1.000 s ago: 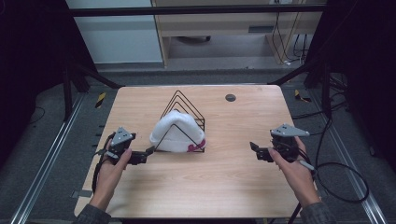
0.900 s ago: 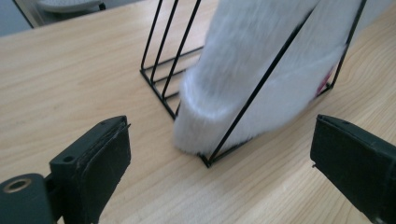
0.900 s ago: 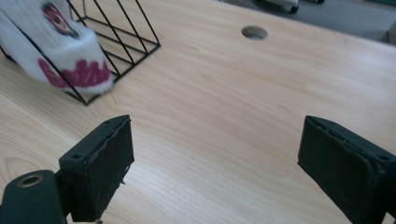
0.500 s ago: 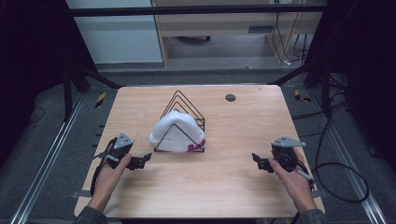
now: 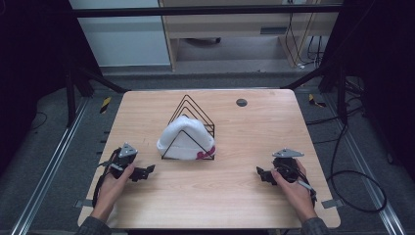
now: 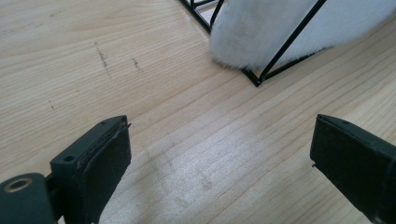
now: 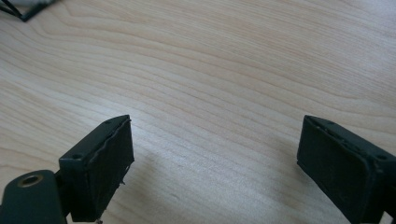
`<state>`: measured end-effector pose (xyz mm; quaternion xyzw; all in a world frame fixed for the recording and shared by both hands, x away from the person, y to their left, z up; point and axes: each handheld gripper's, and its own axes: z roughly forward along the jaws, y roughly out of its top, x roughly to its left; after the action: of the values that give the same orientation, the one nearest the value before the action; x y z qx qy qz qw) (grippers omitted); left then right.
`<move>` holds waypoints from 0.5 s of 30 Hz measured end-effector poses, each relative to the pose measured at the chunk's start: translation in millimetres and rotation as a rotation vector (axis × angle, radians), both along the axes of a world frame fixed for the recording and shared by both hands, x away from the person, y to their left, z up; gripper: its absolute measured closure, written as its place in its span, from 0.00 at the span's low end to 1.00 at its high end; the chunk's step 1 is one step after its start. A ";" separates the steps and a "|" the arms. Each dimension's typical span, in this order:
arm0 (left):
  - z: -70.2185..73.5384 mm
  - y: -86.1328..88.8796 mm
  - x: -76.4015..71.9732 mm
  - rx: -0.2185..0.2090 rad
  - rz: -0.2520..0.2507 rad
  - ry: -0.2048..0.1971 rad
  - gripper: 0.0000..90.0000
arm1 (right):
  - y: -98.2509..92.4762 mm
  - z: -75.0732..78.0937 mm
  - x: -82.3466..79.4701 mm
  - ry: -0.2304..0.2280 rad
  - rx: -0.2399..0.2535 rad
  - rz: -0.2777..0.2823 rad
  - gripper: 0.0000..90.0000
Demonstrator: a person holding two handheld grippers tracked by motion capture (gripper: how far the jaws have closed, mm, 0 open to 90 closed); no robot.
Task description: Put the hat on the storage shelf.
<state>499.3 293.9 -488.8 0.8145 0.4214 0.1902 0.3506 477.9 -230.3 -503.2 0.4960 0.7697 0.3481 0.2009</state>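
Note:
A black wire rack (image 5: 190,113) of triangular frames stands at the middle of the wooden table (image 5: 235,196). A white fluffy cloth (image 5: 183,138) with a red mark is stuffed inside it. The left gripper view has the rack's corner (image 6: 256,78) and the cloth (image 6: 261,28) at the top. My left gripper (image 5: 147,172) rests low on the table, left of the rack, open and empty (image 6: 219,163). My right gripper (image 5: 262,174) lies at the right front, jaws wide apart over bare wood (image 7: 215,163).
A small dark round disc (image 5: 241,102) sits near the table's far edge. Cables (image 5: 342,171) trail off the right side. Metal rails (image 5: 44,171) run beside the table on the floor.
Both hands have drawn back toward the table's front edge and sunk lower, the left away from the rack. The rack and cloth have stayed put.

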 end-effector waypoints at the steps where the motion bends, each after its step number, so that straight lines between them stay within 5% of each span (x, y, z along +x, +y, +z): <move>1: -1.4 0.2 0.5 -0.004 0.002 0.005 0.05 | 1.3 -1.2 1.0 0.003 -0.006 -0.004 0.12; 11: -11.0 1.6 4.5 0.005 0.010 0.056 0.05 | 5.9 -6.4 10.6 -0.003 0.039 -0.077 0.12; 15: -14.3 0.7 5.2 0.009 0.015 0.059 0.04 | 12.5 -8.1 13.0 -0.016 0.021 -0.108 0.10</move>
<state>504.5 294.6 -503.1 0.8181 0.4367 0.1705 0.3329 490.9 -217.9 -511.3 0.5361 0.7366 0.3487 0.2203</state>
